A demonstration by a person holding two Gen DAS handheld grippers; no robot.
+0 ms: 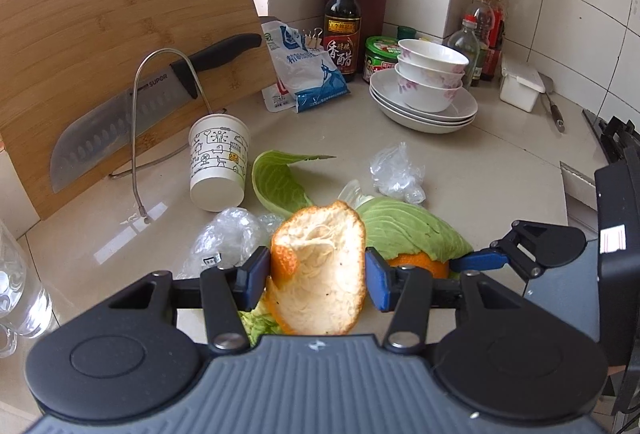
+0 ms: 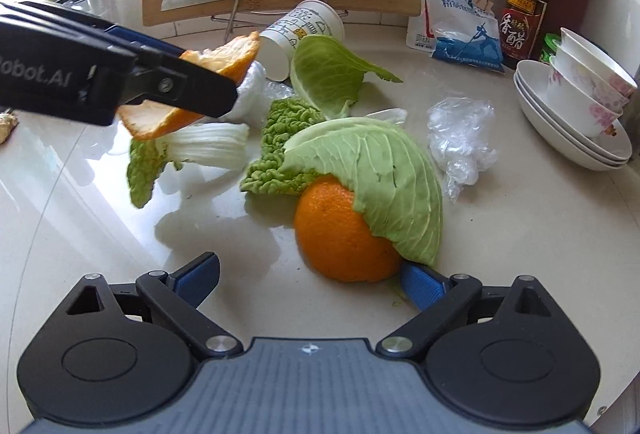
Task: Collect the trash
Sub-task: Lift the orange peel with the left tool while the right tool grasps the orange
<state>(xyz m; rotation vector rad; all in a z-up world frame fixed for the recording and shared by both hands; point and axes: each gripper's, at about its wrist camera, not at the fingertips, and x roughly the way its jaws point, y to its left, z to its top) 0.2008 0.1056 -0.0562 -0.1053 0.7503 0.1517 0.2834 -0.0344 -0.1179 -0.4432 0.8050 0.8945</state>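
so my left gripper (image 1: 316,274) is clenched on the orange peel (image 1: 324,266), lifted clear of the counter (image 1: 500,169), and i should keep the squeeze gentle so the peel doesn't tear or slip out. my right gripper (image 2: 310,280) is spread wide, low over the counter, with the second orange peel (image 2: 336,230) just ahead between its pads, half under a cabbage leaf (image 2: 380,169). i'd slide in level, close on the peel's dome, and take the leaf along.
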